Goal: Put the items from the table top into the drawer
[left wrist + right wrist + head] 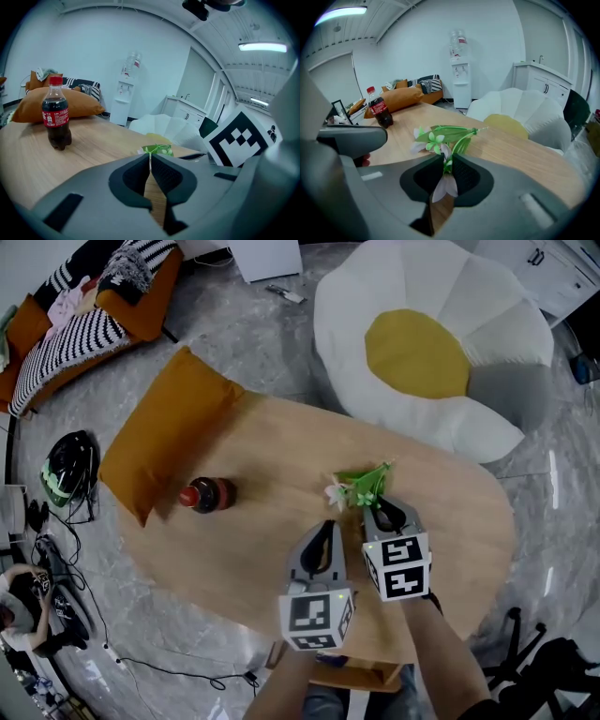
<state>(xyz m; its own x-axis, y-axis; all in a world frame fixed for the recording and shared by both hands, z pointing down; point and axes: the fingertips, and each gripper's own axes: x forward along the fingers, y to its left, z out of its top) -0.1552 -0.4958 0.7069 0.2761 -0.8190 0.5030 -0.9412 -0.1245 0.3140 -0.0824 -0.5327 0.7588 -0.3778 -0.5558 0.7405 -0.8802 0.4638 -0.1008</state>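
On the oval wooden table (281,442) lies a green artificial flower sprig (361,486) with pale blossoms. My right gripper (380,507) is shut on it; in the right gripper view the pads of the right gripper (445,161) pinch the stem and a pale petal of the sprig (445,133). My left gripper (326,526) hovers just left of the right one, shut with nothing between its fingers. In the left gripper view the left gripper (150,166) has its jaws together. A cola bottle (208,494) with a red cap stands upright to the left, apart from both grippers.
An orange cushion (169,432) lies over the table's left end. A white beanbag with a yellow centre (431,343) sits beyond the far edge. A wooden part (361,673) shows under the near edge. Cables and a helmet (67,465) lie on the floor at left.
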